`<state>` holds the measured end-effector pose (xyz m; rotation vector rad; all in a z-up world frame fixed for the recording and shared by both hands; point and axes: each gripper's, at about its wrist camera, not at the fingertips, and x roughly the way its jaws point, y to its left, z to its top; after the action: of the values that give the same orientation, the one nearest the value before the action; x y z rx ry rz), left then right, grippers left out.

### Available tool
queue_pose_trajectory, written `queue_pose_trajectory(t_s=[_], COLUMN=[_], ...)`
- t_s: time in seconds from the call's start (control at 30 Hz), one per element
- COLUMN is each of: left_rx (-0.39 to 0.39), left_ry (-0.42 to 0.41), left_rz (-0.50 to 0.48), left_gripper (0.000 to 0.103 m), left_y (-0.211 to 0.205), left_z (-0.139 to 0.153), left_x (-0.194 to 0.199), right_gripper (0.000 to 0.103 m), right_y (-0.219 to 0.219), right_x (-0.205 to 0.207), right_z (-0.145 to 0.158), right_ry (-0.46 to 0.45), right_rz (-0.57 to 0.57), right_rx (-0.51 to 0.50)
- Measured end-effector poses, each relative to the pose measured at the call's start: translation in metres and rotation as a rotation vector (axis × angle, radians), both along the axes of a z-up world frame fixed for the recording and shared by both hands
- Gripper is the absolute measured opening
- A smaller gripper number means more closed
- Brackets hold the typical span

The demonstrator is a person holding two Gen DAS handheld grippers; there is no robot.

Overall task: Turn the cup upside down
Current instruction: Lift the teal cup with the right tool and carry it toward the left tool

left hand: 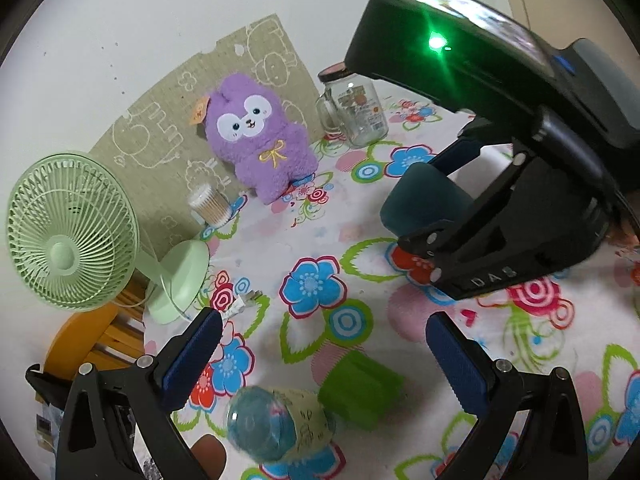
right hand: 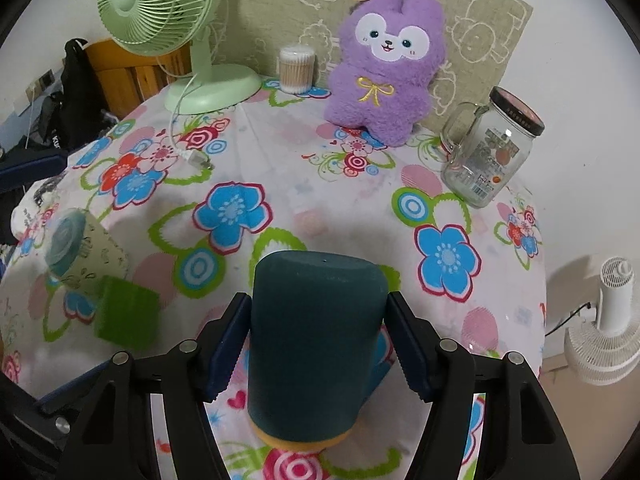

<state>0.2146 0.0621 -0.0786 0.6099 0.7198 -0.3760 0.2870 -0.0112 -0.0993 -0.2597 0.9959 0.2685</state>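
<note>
A dark teal cup (right hand: pixel 316 344) with a yellow rim stands between the blue pads of my right gripper (right hand: pixel 316 340), its closed base pointing away and its yellow rim nearest the camera, low over the floral cloth. The jaws are shut on its sides. In the left wrist view the same cup (left hand: pixel 424 200) sits in my right gripper (left hand: pixel 436 216) at the right. My left gripper (left hand: pixel 324 364) is open and empty, its pads wide apart above a blurred clear bottle with a green cap (left hand: pixel 280 424).
A floral tablecloth (right hand: pixel 320 184) covers the table. At the back stand a green fan (right hand: pixel 160 8), a cotton swab tub (right hand: pixel 296 68), a purple plush toy (right hand: pixel 384 64) and a glass handled jar (right hand: pixel 488 148). The capped bottle (right hand: pixel 88 264) lies at the left.
</note>
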Motion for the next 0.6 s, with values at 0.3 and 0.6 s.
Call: queue_pose_trajectory(t_s=[0.3,0.6], left_rx=[-0.039,-0.089], left_ry=[-0.028,-0.058], left_rz=[-0.012,-0.036], left_gripper=[0.103,0.103], left_y=[0.013,0.026], left_z=[0.020,0.037], left_x=[-0.035,-0.084], right_gripper=[0.068,0.068], right_y=[0.000,0.007], right_x=[-0.035,-0.098], right_z=[0.023,0.057], right_ry=[-0.009,-0.049], right_rz=[-0.002,0.033], right_rx=[0.034,0.043])
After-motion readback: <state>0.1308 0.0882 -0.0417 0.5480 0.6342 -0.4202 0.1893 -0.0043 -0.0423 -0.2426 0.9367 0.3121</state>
